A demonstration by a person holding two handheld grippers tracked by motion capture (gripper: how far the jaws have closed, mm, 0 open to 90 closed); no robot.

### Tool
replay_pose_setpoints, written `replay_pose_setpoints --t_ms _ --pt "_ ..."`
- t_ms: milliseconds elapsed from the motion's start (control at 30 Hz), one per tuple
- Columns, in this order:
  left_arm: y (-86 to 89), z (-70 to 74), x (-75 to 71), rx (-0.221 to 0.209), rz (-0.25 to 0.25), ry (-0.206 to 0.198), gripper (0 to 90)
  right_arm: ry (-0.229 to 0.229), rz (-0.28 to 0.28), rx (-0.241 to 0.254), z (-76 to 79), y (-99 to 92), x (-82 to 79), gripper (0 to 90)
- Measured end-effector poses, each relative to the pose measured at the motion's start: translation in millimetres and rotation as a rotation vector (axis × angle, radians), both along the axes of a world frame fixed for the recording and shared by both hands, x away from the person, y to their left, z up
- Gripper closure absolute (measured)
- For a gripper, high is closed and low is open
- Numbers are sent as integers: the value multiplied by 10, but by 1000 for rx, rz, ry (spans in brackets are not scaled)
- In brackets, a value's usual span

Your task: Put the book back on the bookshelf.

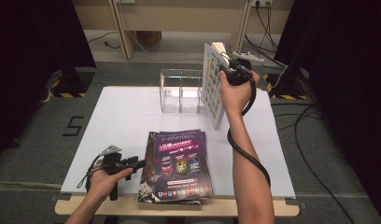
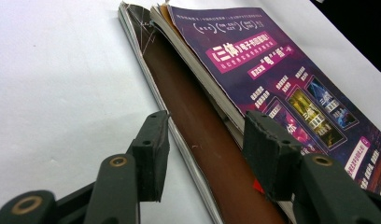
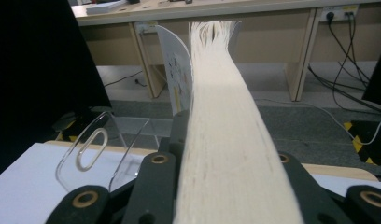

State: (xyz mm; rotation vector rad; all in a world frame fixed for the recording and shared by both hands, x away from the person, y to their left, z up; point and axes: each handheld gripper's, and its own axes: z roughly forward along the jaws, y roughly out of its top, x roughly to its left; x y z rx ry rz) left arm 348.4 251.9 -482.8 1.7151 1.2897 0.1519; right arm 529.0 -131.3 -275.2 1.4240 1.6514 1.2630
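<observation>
Right tongs [image 1: 224, 71] clamp a thick book [image 1: 212, 84] upright in the air beside the clear rack [image 1: 180, 91]; it should stay vertical and line up over a slot. Left tongs [image 1: 141, 163] rest open at the magazine stack [image 1: 179, 163] on the bench [image 1: 123, 116]

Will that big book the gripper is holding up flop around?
Probably a bit. The book is gripped by the right gripper along one edge, and its pages fan apart at the far end. The cover peels away too, so it likely bends.
</observation>
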Motion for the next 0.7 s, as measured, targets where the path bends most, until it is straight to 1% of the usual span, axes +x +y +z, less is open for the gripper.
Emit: replay_pose_setpoints --t_ms 167,267,300,367,400,433,500,600,667,700 --pt "-9 -6 3 1 -4 1 504 -11 -17 -6 -101 -30 82 738" --pt "0 -8 0 6 -1 4 504 -4 -23 8 -208 -65 120 738" --pt "0 -8 0 6 -1 4 504 -3 -25 10 -225 -68 123 738" --pt "8 -8 1 7 1 4 504 3 -27 6 -312 -74 131 737" --pt "9 -7 2 6 1 6 504 10 -25 2 -354 -68 128 736" --pt "9 -7 2 6 1 6 504 -17 -23 -3 -380 -69 113 735" --pt "12 -11 1 3 3 4 504 -12 -19 -9 -405 -74 97 733" --pt "8 -20 -2 4 1 6 504 -6 -12 -43 -418 -66 42 723" --pt "-4 -19 -6 2 -3 6 504 -6 -5 -52 -433 -66 3 715" --pt "-10 -17 -9 6 -7 7 504 -9 1 -49 -440 -71 -15 713"
